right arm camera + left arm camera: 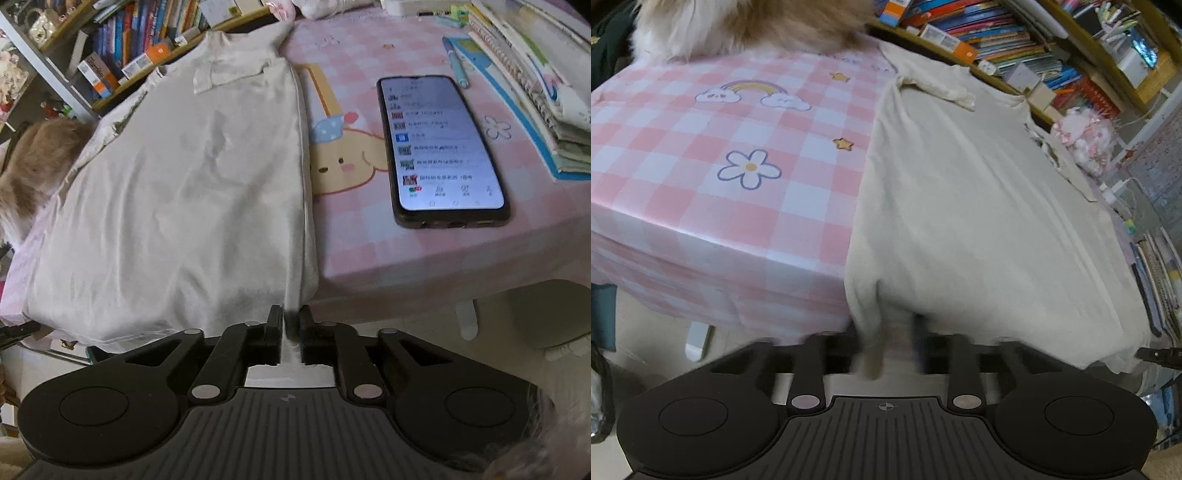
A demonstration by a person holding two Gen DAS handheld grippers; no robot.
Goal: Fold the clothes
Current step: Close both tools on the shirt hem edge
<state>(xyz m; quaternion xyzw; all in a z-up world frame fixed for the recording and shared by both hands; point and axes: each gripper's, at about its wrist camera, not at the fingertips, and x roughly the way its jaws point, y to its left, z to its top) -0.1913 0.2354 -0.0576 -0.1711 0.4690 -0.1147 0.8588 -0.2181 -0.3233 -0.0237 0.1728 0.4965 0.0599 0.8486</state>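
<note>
A pink checked tablecloth [713, 147] covers the table, its near edge falling away toward the floor. Down the middle lies a cream garment [979, 206], long sides folded inward, its hem hanging over the near table edge. To its left the cloth lies bare as far as a furry animal [738, 26] at the far edge. To its right a strip of open cloth separates the garment from a lit smartphone [443, 147]; beyond are stacked notebooks [535, 85] and a pen [456, 61]. The right gripper [290, 328] is clamped on the hem's right corner. The left gripper [886, 343], blurred, has jaws apart with a fabric fold hanging between them.
</note>
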